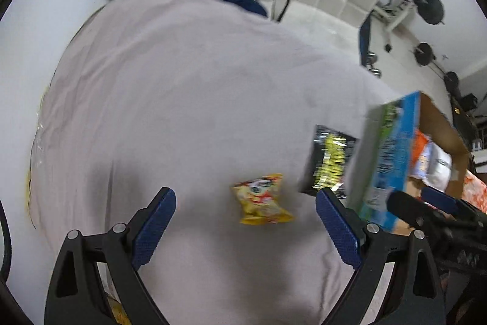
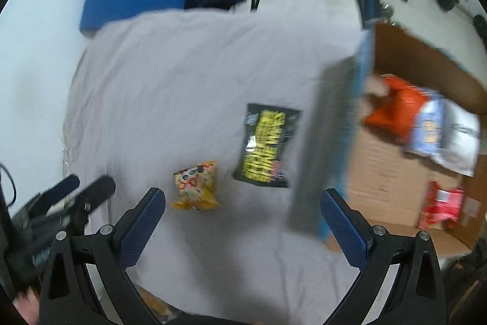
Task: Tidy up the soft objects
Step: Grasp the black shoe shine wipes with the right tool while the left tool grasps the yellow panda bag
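A wide stretch of bare bed sheet [image 2: 182, 81] is left open to the left of the yellow packet [image 2: 196, 186] and black packet [image 2: 266, 146]. On the right, passage is blocked by the raised flap [image 2: 331, 136] of the cardboard box [image 2: 386, 172].

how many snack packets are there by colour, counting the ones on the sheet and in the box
small yellow crinkly snack packet on the sheet: 1
black foil packet with yellow lettering on the sheet: 1
orange packet in the cardboard box: 1
light blue packet: 1
white packet: 1
red packet: 1
total: 6
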`<action>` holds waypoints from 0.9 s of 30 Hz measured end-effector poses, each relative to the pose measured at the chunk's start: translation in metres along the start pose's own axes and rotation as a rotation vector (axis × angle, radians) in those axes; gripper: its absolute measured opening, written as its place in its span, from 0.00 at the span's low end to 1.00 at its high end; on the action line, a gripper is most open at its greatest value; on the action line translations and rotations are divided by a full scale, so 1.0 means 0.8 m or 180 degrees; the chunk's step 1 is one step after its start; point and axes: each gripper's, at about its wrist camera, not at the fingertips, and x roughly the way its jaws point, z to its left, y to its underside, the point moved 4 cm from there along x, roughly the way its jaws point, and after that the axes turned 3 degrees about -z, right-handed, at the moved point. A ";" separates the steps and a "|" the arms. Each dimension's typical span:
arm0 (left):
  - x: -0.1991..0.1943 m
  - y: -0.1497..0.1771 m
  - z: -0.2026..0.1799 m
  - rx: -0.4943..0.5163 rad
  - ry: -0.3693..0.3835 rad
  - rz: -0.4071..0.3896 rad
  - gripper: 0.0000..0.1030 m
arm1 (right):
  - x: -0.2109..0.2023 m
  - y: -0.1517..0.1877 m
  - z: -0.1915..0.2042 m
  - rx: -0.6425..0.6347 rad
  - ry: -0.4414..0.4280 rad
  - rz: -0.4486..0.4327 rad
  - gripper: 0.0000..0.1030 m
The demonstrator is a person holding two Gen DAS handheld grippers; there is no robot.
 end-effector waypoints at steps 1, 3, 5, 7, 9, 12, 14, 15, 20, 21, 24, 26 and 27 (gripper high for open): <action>0.009 -0.001 0.008 -0.0024 -0.0012 0.0034 0.92 | 0.022 -0.006 0.008 0.0011 -0.0023 0.0090 1.00; 0.026 0.001 0.020 -0.0062 -0.0040 0.0104 0.92 | 0.061 -0.013 0.018 0.0035 0.0000 0.0265 1.00; 0.042 0.002 0.029 -0.0100 -0.0058 0.0172 0.92 | 0.092 -0.018 0.026 0.0050 0.0007 0.0397 1.00; 0.061 0.003 0.035 -0.0140 -0.0035 0.0275 0.92 | 0.129 -0.024 0.026 0.0110 0.0067 0.0555 0.99; 0.082 0.008 0.039 -0.0187 0.0035 0.0413 0.92 | 0.159 -0.026 0.020 0.0176 0.0135 0.0666 0.95; 0.107 0.013 0.039 -0.0226 0.0103 0.0578 0.92 | 0.198 -0.027 0.009 0.0303 0.0250 0.0831 0.84; 0.121 0.016 0.038 -0.0239 0.0124 0.0666 0.92 | 0.217 -0.026 0.001 0.0362 0.0319 0.0937 0.84; 0.127 0.018 0.037 -0.0249 0.0138 0.0703 0.92 | 0.227 -0.024 -0.003 0.0392 0.0320 0.0989 0.82; 0.148 0.024 0.025 -0.0280 0.0282 0.0862 0.92 | 0.264 -0.016 -0.016 0.0456 0.0413 0.1199 0.57; 0.151 0.026 0.021 -0.0273 0.0316 0.0892 0.92 | 0.263 -0.017 -0.017 0.0455 0.0448 0.1172 0.56; 0.161 0.031 0.006 -0.0224 0.0389 0.1002 0.92 | 0.262 -0.022 -0.021 0.0432 0.0489 0.1225 0.55; 0.171 0.036 -0.003 -0.0159 0.0398 0.1071 0.92 | 0.261 -0.026 -0.023 0.0443 0.0471 0.1270 0.55; 0.177 0.037 -0.008 -0.0129 0.0392 0.1107 0.92 | 0.257 -0.029 -0.030 0.0457 0.0455 0.1286 0.55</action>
